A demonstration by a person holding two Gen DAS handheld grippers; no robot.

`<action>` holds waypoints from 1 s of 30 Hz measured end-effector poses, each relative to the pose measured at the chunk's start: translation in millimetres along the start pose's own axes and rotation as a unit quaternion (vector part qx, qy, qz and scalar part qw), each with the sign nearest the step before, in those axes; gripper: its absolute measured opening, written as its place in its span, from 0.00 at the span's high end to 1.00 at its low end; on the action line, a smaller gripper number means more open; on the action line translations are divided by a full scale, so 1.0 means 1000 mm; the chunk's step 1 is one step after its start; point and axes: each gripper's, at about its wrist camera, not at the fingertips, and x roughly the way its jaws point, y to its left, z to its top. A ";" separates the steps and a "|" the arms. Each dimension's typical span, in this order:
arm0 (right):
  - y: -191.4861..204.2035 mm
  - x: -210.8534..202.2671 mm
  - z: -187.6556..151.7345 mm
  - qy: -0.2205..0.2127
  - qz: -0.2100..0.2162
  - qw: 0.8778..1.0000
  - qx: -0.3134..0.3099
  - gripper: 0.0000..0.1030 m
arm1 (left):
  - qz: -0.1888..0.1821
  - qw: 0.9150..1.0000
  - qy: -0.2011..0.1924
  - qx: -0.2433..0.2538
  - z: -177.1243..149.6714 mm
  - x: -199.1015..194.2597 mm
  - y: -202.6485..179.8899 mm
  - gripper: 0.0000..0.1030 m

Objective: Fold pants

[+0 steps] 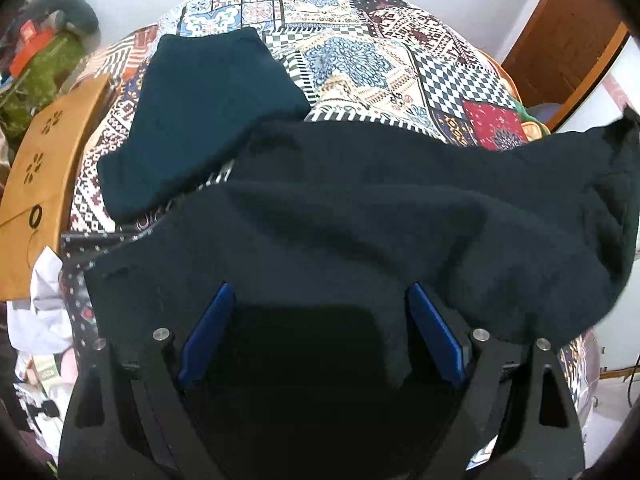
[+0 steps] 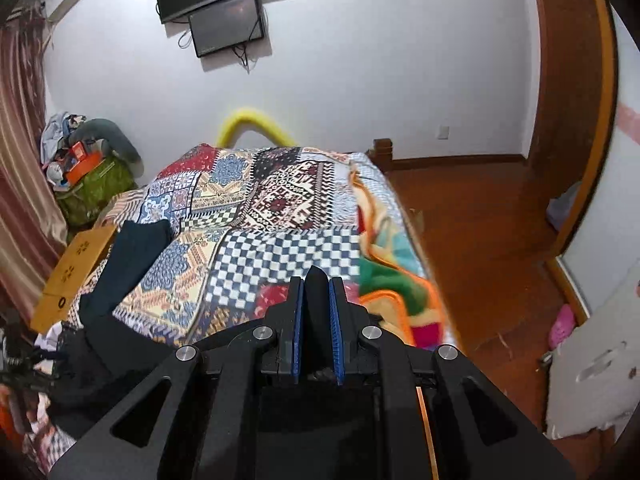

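Dark teal-black pants (image 1: 360,208) lie across the near end of the patchwork bed cover (image 1: 360,60). One leg (image 1: 200,120) stretches away to the far left. My left gripper (image 1: 320,292) is open, its blue pads (image 1: 208,332) wide apart with the pants' fabric lying between and over them. My right gripper (image 2: 318,280) is shut on a fold of the dark pants fabric (image 2: 316,312), held above the bed. In the right wrist view the rest of the pants (image 2: 132,264) trails down to the left.
A tan cardboard box (image 1: 44,160) stands at the bed's left side, with green bags and clutter (image 2: 92,184) behind it. A colourful blanket (image 2: 384,264) hangs at the bed's right edge. Wooden floor (image 2: 480,240) and a wooden door (image 2: 568,80) lie to the right.
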 end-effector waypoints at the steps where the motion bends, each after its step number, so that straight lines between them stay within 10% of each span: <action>1: -0.001 0.001 -0.006 0.002 -0.002 1.000 -0.001 0.90 | 0.001 1.000 0.000 -0.001 -0.001 -0.001 -0.001 0.13; 15: -0.051 0.026 -0.156 0.143 -0.051 0.985 0.086 0.84 | 0.014 1.000 -0.013 -0.007 -0.023 -0.024 0.008 0.13; 30: 0.084 0.010 -0.064 0.045 0.024 0.997 -0.057 0.65 | 0.090 0.988 -0.076 -0.104 -0.030 -0.077 0.140 0.13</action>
